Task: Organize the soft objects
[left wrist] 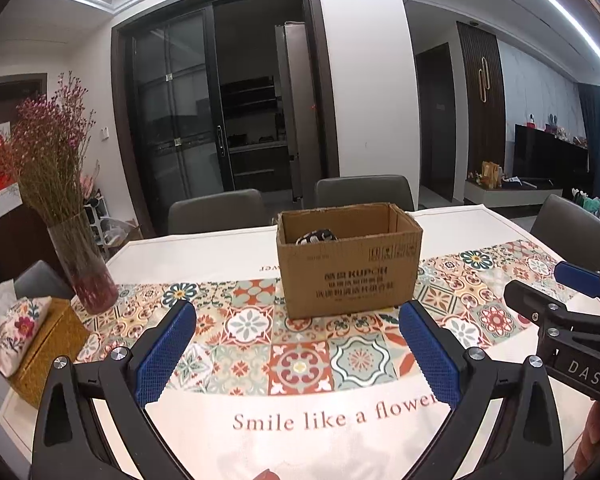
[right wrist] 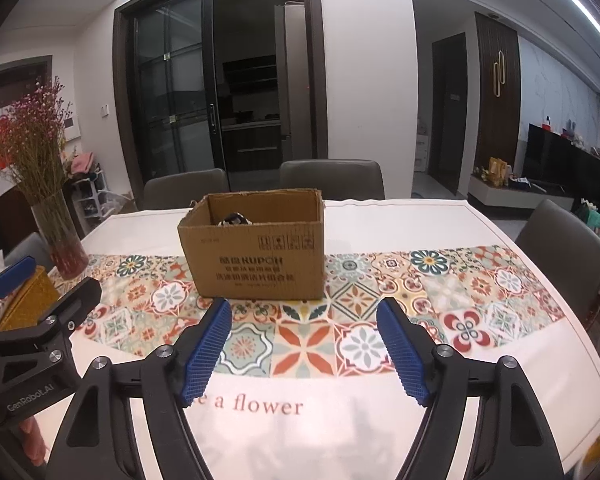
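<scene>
One dark patterned soft item (left wrist: pixel 315 236) already lies inside the cardboard box (left wrist: pixel 350 264) at twelve o'clock on the surface (left wrist: pixel 204 248), both the left claw (left wrist: pixel 298 354) and right claw (right wrist: pixel 304 350) gape empty, and no other soft item shows, so the sorting looks largely done.

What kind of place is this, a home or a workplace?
Most likely a home, a dining area. A table with a patterned tablecloth has chairs around it, a vase of dried flowers stands on it, and a TV is in the room behind.
</scene>
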